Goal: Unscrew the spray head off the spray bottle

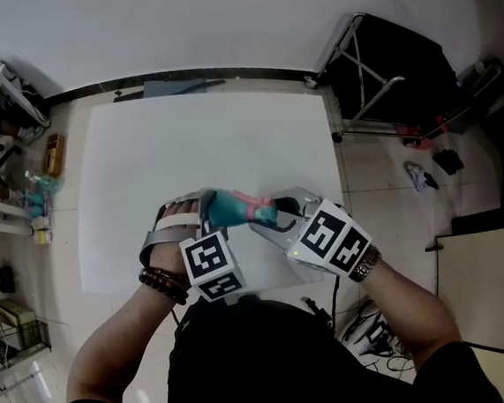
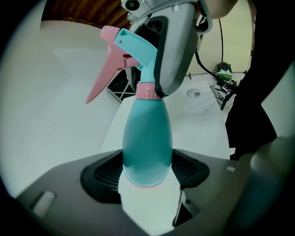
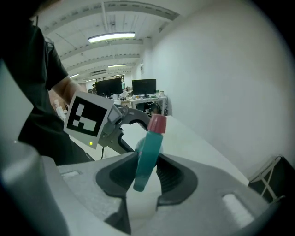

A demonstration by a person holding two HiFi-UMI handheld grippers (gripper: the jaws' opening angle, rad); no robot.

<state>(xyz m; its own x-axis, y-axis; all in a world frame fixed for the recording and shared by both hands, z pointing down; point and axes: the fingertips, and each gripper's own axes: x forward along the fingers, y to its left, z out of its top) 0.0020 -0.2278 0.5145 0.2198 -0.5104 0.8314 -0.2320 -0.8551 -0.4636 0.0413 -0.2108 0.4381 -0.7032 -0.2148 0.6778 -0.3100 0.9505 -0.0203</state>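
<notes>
spray bottle (image 2: pixel 147 143) held in air above near edge of white table (image 1: pixel 183 132), lying roughly level between both grippers. left gripper (image 2: pixel 147 174): fingers clenched on teal body near base. right gripper (image 3: pixel 146 173): fingers clamped on spray head (image 3: pixel 148 152) (teal top, pink trigger (image 2: pixel 99 83) sticking out to side). pink collar (image 2: pixel 146 91) seated on bottle neck, head not yet off. marker cubes (image 1: pixel 212 264) nearly side by side in head view. beaded bracelet (image 1: pixel 162 284) on left wrist.
</notes>
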